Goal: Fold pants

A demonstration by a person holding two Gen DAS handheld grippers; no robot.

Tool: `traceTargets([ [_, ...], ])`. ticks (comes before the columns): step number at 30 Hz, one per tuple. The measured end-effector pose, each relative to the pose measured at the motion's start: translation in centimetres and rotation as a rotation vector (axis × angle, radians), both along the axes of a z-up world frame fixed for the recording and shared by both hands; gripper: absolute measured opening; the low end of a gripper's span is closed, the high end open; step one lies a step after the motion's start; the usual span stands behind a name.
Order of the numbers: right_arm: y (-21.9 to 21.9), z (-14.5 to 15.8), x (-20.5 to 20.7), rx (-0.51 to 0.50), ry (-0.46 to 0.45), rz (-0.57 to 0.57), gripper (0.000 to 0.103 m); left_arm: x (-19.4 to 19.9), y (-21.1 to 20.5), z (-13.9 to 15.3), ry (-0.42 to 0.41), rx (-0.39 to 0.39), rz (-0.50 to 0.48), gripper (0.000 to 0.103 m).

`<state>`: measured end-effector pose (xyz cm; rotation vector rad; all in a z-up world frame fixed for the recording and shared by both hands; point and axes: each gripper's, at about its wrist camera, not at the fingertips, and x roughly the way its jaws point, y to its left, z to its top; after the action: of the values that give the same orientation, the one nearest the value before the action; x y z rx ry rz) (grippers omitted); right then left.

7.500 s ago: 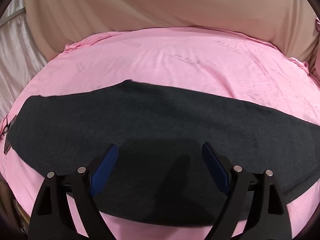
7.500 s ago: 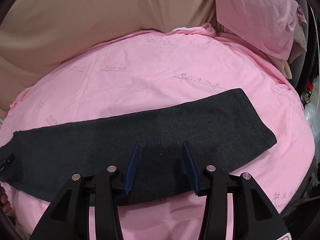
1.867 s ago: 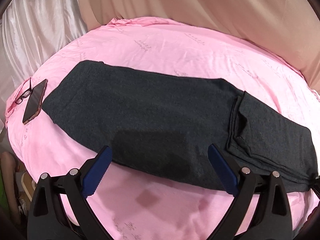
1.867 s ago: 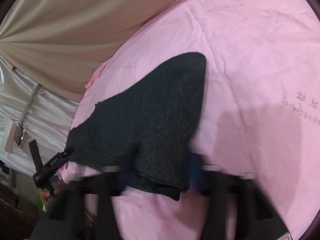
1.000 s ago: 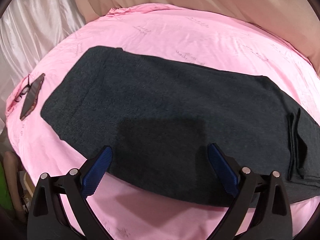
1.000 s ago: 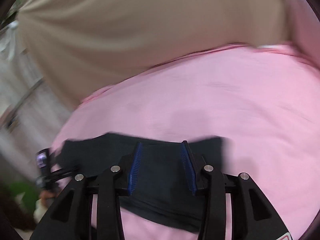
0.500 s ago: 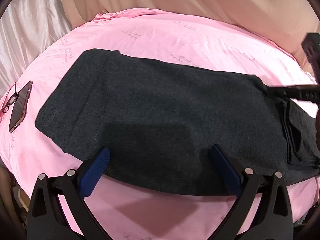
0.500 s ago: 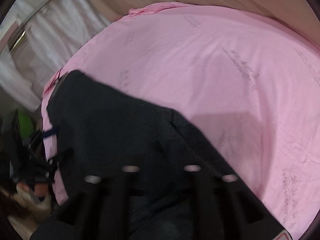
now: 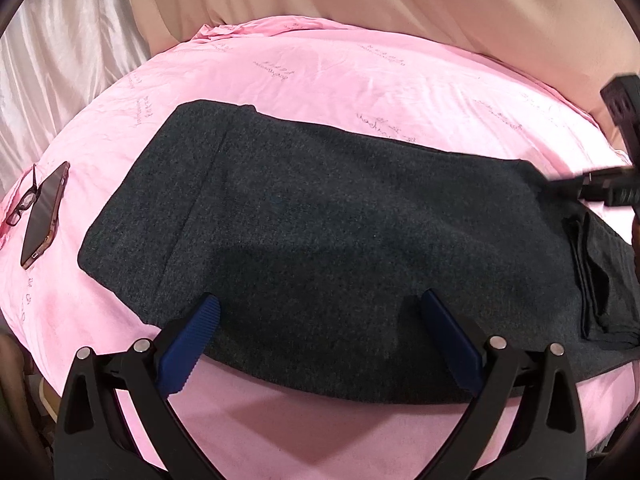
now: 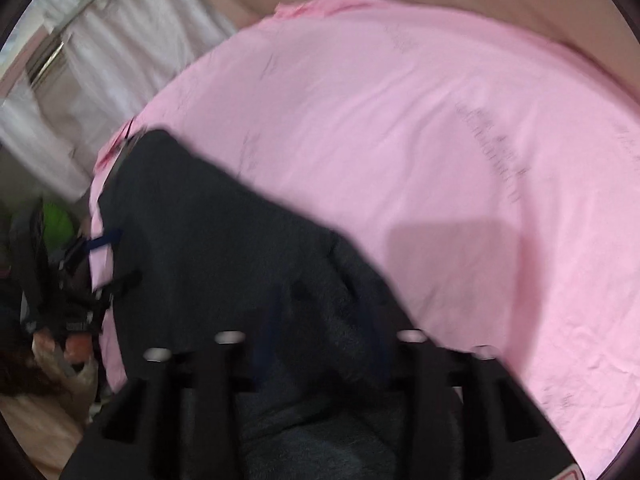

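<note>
Pink sheet (image 9: pixel 360 80) covers the bed, beige drape behind, and we have the dark grey pants (image 9: pixel 340 240) lying lengthwise across it, partly folded at our right end. Our left gripper (image 9: pixel 320 332) hangs released, jaws wide, at the near long edge of the pants, gripping nothing. Our right gripper (image 10: pixel 320 356) is blurred; fabric bunches between its fingers, so we judge it clenched on the pants' folded end, though the blur leaves doubt. Risk: a fast carry could let the layers slip or land the fold crooked, and a loose pinch would drop it short. A phone (image 9: pixel 44 216) and glasses (image 9: pixel 24 204) sit just beside the waist end.
</note>
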<state>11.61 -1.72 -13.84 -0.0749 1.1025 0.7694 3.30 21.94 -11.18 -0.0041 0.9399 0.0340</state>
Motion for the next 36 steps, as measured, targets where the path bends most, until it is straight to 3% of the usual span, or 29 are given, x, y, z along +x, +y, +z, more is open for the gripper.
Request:
traceTargets([
  [6, -0.7, 0.9, -0.5, 0.007, -0.037, 0.055, 0.004, 0.5, -0.1, 0.0, 0.005, 0.008, 0.012, 0.098],
  [9, -0.1, -0.1, 1.1, 0.045, 0.007, 0.033, 0.029, 0.8, -0.3, -0.2, 0.01, 0.021, 0.02, 0.098],
  [11, -0.3, -0.8, 1.8, 0.135, 0.067, 0.051, 0.047, 0.8, -0.3, -0.1, 0.013, 0.023, 0.023, 0.098],
  [12, -0.8, -1.0, 2.4, 0.2, 0.115, 0.054, 0.053, 0.8, -0.3, -0.1, 0.014, 0.022, 0.023, 0.098],
  [14, -1.1, -1.8, 3.2, 0.291, 0.183, 0.046, 0.053, 0.9, -0.1, -0.1, 0.018, 0.016, 0.024, 0.098],
  [15, -1.1, -2.1, 3.5, 0.319, 0.199, 0.043, 0.053, 0.9, -0.1, -0.2, 0.02, 0.016, 0.025, 0.098],
  [16, -0.9, -2.1, 3.6, 0.321, 0.2, 0.036, 0.041, 1.0, -0.2, -0.2, 0.02, 0.019, 0.027, 0.098],
  [17, -0.7, -2.2, 3.7, 0.302, 0.205, 0.021, 0.004, 1.2, -0.2, -0.2, 0.019, 0.025, 0.03, 0.098],
  [18, -0.8, -1.9, 3.9, 0.294, 0.199, -0.006, 0.006, 1.3, -0.2, -0.2, 0.019, 0.028, 0.033, 0.098],
  [21, -2.2, 1.9, 3.9, 0.295, 0.058, -0.086, 0.005, 1.5, -0.2, -0.1, 0.017, 0.023, 0.034, 0.098],
  [23, -2.1, 2.8, 3.8, 0.211, -0.049, -0.099, 0.004, 1.9, -0.1, -0.1, 0.007, 0.018, 0.036, 0.098],
  [25, -0.9, 0.1, 4.8, 0.079, -0.033, -0.108, 0.003, 2.4, -0.3, -0.5, 0.003, 0.022, 0.036, 0.098],
  [29, -2.7, -0.3, 6.0, 0.149, 0.028, -0.11, 0.002, 3.1, -0.8, -0.6, -0.018, 0.062, 0.039, 0.098],
  [31, -3.5, 1.7, 4.4, 0.15, -0.04, -0.098, 0.004, 2.8, -0.3, -0.3, -0.019, 0.061, 0.032, 0.098],
  [33, -3.4, 4.0, 2.1, 0.087, -0.163, -0.097, 0.009, 2.6, 0.3, -0.2, -0.026, 0.081, 0.033, 0.098],
  [34, -3.5, 4.7, 1.5, 0.049, -0.204, -0.108, 0.019, 2.5, 0.8, -0.2, -0.028, 0.082, 0.028, 0.098],
  [35, -3.7, 5.0, 1.0, 0.023, -0.233, -0.125, 0.037, 2.5, 1.1, -0.2, -0.031, 0.08, 0.023, 0.098],
  [36, -3.8, 5.2, 0.9, 0.018, -0.257, -0.137, 0.038, 2.5, 1.4, -0.2, -0.035, 0.088, 0.028, 0.098],
])
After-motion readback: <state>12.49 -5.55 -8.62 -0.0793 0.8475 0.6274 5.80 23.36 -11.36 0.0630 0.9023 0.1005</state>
